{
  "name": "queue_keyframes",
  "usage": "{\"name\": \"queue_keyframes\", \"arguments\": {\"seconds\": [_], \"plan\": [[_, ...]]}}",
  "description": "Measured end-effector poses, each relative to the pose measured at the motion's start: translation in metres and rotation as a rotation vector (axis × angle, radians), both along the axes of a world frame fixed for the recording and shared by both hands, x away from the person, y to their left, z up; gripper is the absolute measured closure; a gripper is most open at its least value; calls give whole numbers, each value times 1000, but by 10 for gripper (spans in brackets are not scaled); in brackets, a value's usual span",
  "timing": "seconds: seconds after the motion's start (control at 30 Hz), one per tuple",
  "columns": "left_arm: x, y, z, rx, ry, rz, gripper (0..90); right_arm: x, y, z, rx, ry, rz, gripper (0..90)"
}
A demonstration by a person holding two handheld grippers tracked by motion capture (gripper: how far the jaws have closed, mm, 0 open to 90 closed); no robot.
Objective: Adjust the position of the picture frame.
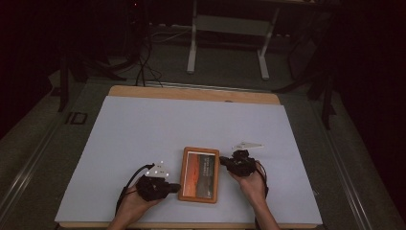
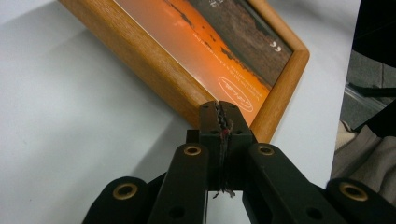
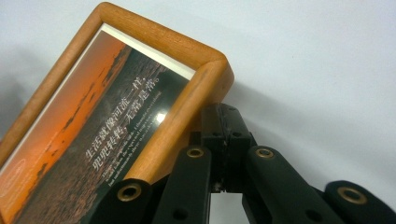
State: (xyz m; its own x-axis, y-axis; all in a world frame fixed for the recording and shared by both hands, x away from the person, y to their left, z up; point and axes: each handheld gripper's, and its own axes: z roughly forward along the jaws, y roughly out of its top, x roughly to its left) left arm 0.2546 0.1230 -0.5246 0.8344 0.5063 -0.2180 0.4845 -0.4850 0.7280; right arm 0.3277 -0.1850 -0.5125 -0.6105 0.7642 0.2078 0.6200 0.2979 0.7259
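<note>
A wooden picture frame holding an orange sunset print lies flat on the white table, near the front edge. My left gripper is shut, and its tips touch the frame's left side near the bottom corner. My right gripper is also shut, with its tips pressed against the frame's right side near the top corner. In the right gripper view the wooden rim overlaps that gripper's left jaw. Nothing is held between the jaws of the left gripper.
The white sheet covers a wooden tabletop with wide free space beyond and beside the frame. Behind the table stand a white desk's legs and floor cables. The person's clothing shows past the table's edge.
</note>
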Motion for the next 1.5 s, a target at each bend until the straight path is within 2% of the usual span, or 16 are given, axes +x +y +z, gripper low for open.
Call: {"name": "queue_keyframes", "arguments": {"seconds": [0.07, 0.13, 0.2, 0.23, 0.27, 0.37, 0.47, 0.53, 0.6, 0.7, 0.77, 0.83, 0.97, 1.17, 1.3, 1.5], "plan": [[1, 0, 1, -14, 3, 9, 886, -1, 0, -1, 3, 3, 4, 900], [4, 1, 3, -31, 7, 35, 833, -2, -1, 1, 5, 7, 8, 893], [7, 3, 5, -75, 18, 83, 760, -5, -3, 3, 15, 8, -13, 785], [10, 5, 6, -94, 27, 109, 730, -7, -6, 4, 37, 9, -10, 727], [12, 7, 6, -111, 34, 130, 698, -9, -10, 6, 86, 31, -2, 679], [18, 6, 4, -149, 66, 171, 601, -14, -15, 6, 188, 72, 42, 504], [21, 2, 0, -152, 100, 188, 538, -19, -12, 0, 227, 140, 79, 422], [24, 0, -3, -154, 123, 189, 521, -21, -9, -6, 228, 174, 94, 398], [28, -2, -6, -160, 154, 184, 509, -23, -6, -14, 238, 205, 109, 388], [31, -5, -11, -147, 197, 167, 488, -25, -4, -23, 258, 254, 120, 383], [33, -6, -14, -143, 217, 163, 488, -24, -2, -28, 286, 292, 137, 439], [36, -5, -15, -157, 256, 158, 500, -24, 0, -29, 275, 294, 129, 474], [38, -3, -14, -161, 275, 166, 526, -18, -4, -31, 337, 345, 110, 521], [41, -3, -13, -180, 269, 211, 543, -6, -3, -30, 359, 350, 84, 531], [48, -4, -16, -199, 291, 242, 546, 3, -2, -29, 357, 335, 49, 538], [63, -8, -12, -191, 281, 254, 551, 16, -5, -25, 349, 323, 13, 548]]}}
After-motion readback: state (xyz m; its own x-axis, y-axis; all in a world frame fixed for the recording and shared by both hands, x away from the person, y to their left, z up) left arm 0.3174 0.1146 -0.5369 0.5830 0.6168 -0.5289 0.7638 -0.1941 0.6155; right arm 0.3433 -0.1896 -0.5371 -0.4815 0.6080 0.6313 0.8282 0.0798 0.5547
